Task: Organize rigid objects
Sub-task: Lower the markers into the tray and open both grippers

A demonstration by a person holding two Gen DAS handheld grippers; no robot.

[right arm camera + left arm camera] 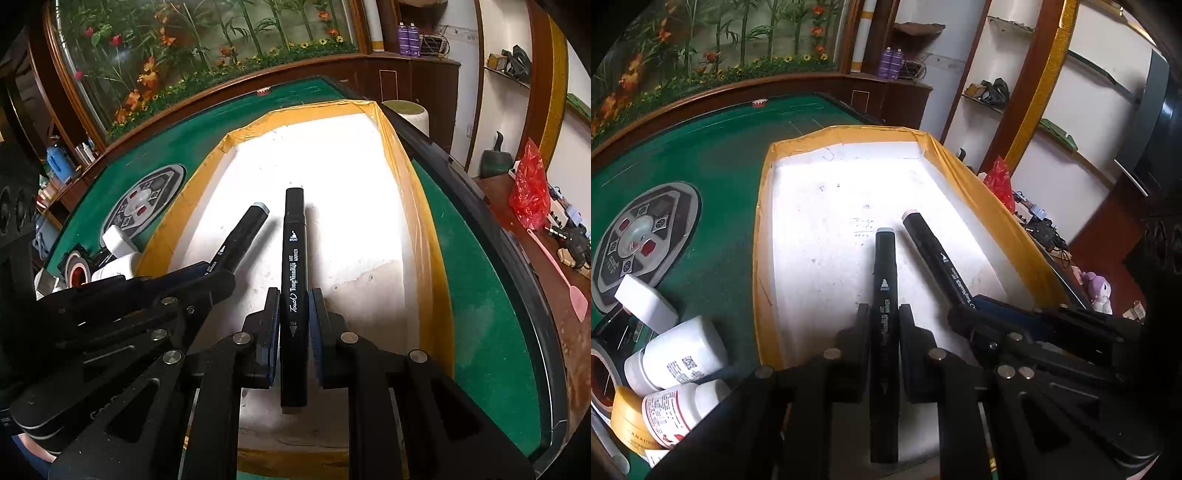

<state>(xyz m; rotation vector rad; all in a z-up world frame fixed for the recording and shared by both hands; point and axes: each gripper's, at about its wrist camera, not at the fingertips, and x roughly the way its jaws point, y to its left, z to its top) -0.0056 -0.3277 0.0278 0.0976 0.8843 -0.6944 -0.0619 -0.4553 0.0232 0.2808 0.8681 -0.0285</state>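
Two black art markers hang over a white tray rimmed with yellow tape. In the left wrist view my left gripper is shut on a grey-tipped marker that points into the tray. Just to its right, my right gripper is shut on a pink-tipped marker. In the right wrist view the right gripper clamps its marker upright in the picture above the tray. The left gripper holds the grey-tipped marker beside it. The markers do not touch.
Left of the tray on the green table lie white bottles, a yellow jar, a tape roll and a white box. A round console sits mid-table. Beyond the right edge lie a red bag and a pink spatula.
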